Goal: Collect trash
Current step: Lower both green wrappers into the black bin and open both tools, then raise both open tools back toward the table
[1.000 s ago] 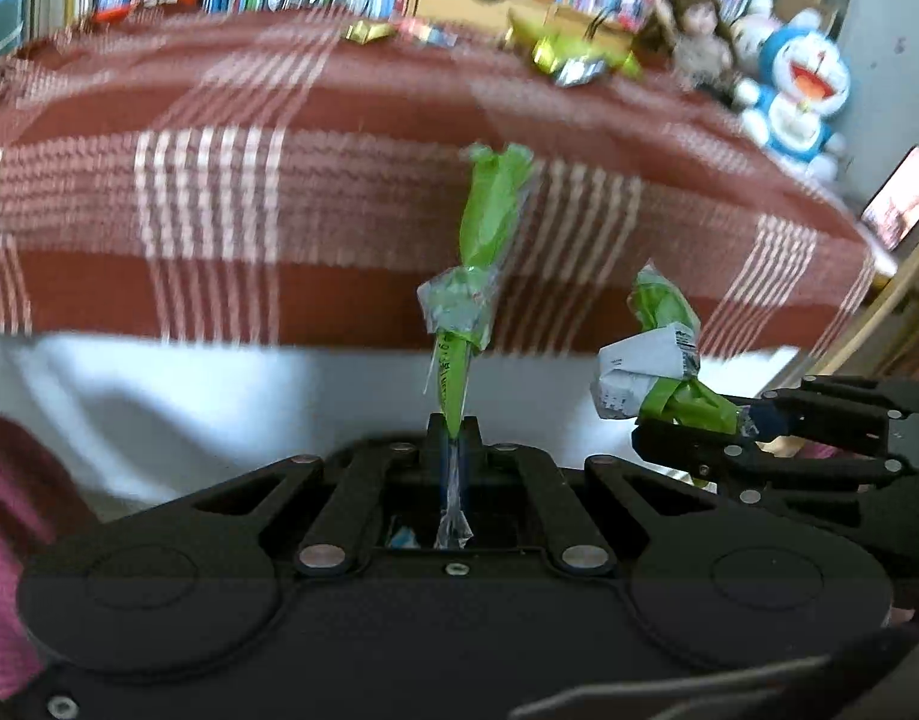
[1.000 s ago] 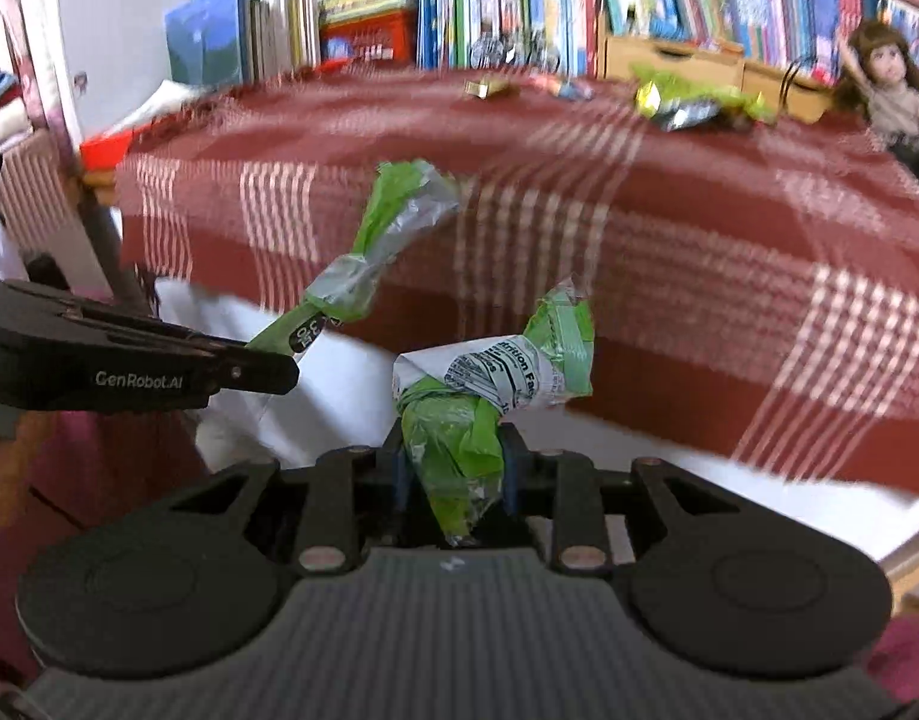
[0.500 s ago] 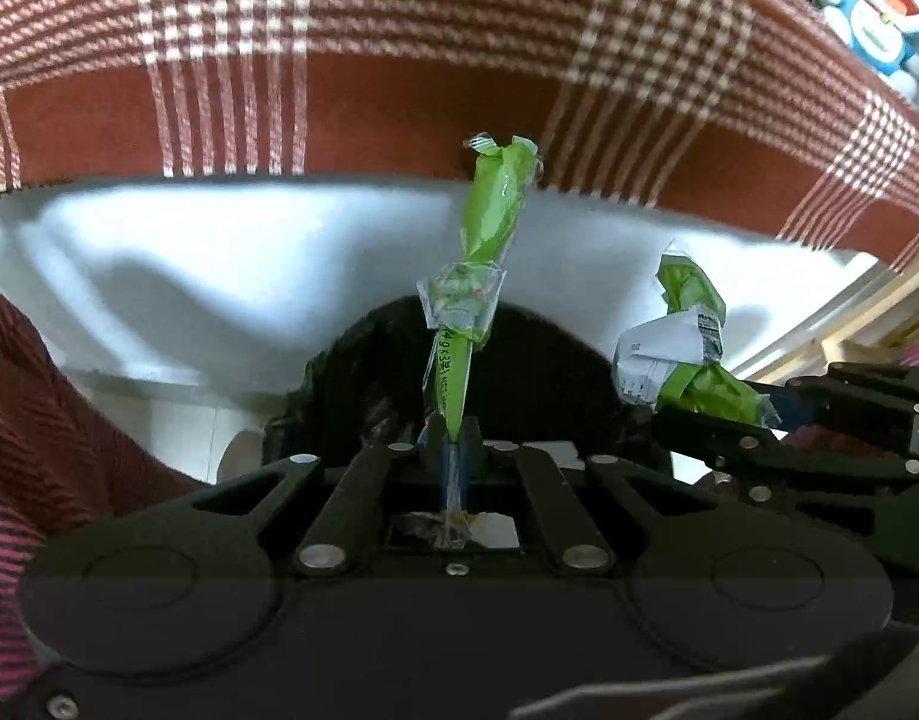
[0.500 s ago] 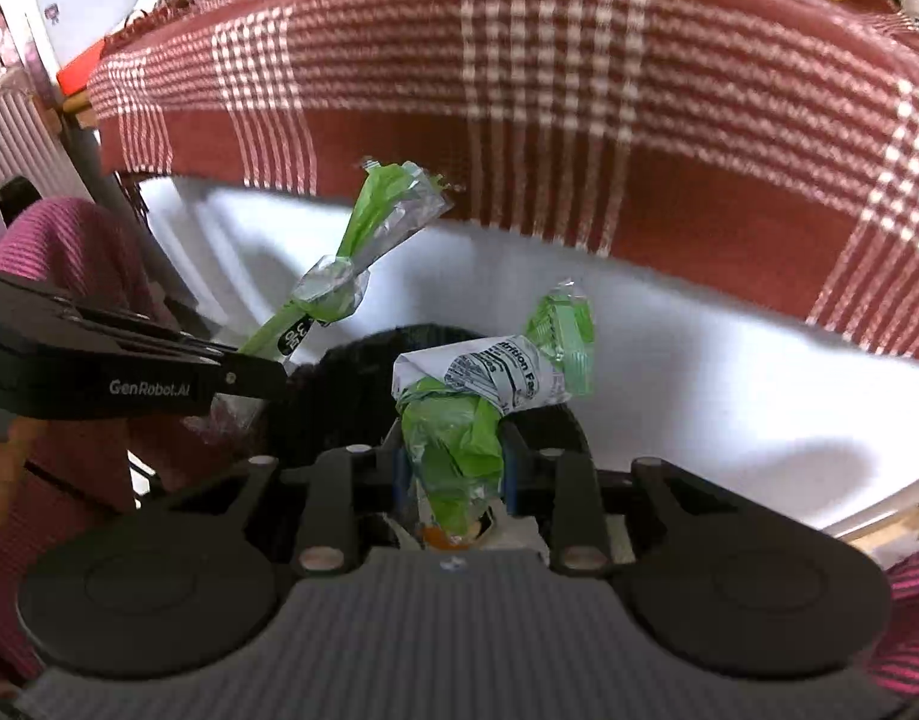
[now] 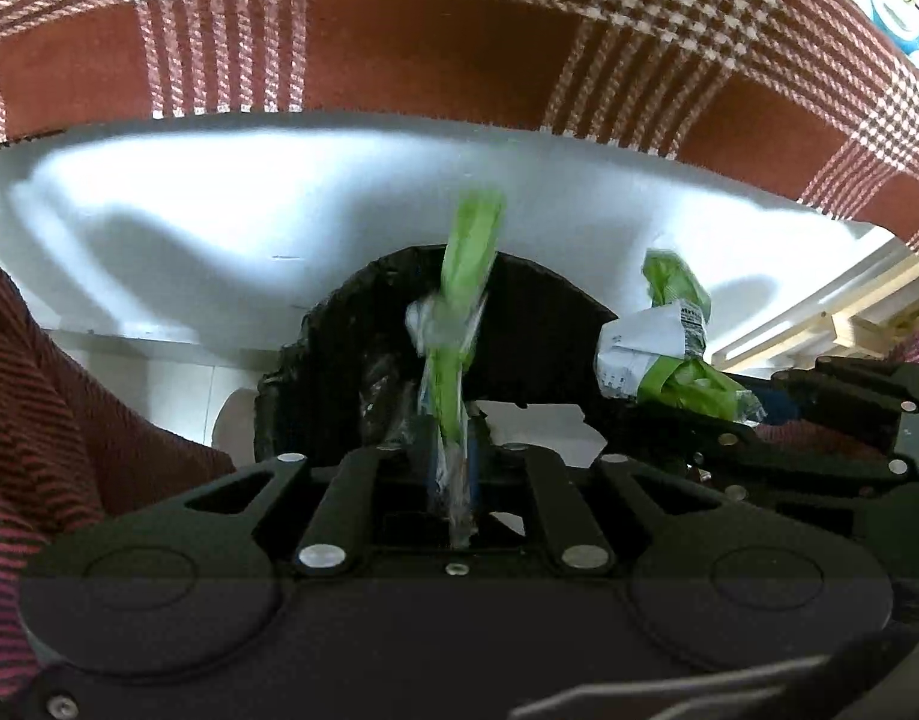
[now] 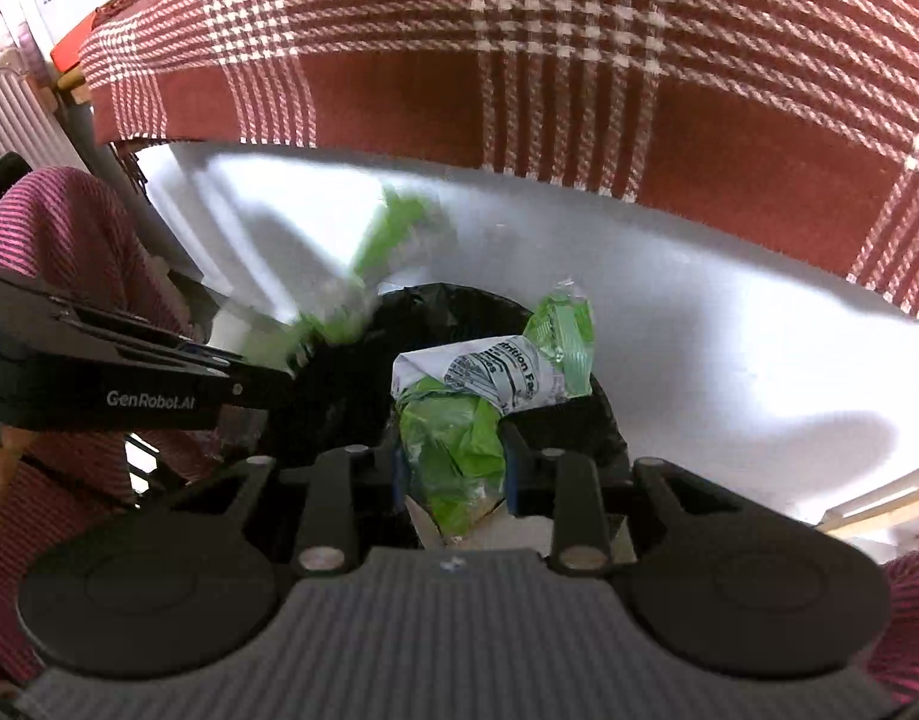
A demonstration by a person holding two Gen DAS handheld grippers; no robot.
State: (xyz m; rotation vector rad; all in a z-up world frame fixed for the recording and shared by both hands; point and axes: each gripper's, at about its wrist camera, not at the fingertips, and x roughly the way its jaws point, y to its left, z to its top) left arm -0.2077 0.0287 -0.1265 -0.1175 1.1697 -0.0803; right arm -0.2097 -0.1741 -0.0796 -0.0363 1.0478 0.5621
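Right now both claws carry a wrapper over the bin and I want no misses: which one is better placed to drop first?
Left. Its claw has just been opening, and the thin green wrapper hangs over the black-lined bin; the right claw's crumpled wrapper sits nearer the rim.

1. I see bright, even light on the white panel (image 5: 231,222) under the plaid cloth (image 5: 435,60) — it nearly blows out, with soft grey shadows across it.
2. The slim green wrapper (image 5: 465,300) is smeared by motion blur in both views; the crumpled wrapper (image 6: 489,384) stays sharp, its print readable.
3. The bin's black liner (image 6: 459,306) swallows all detail.
4. Fisheye bending curves the cloth's hem — my edges look stretched and softer.
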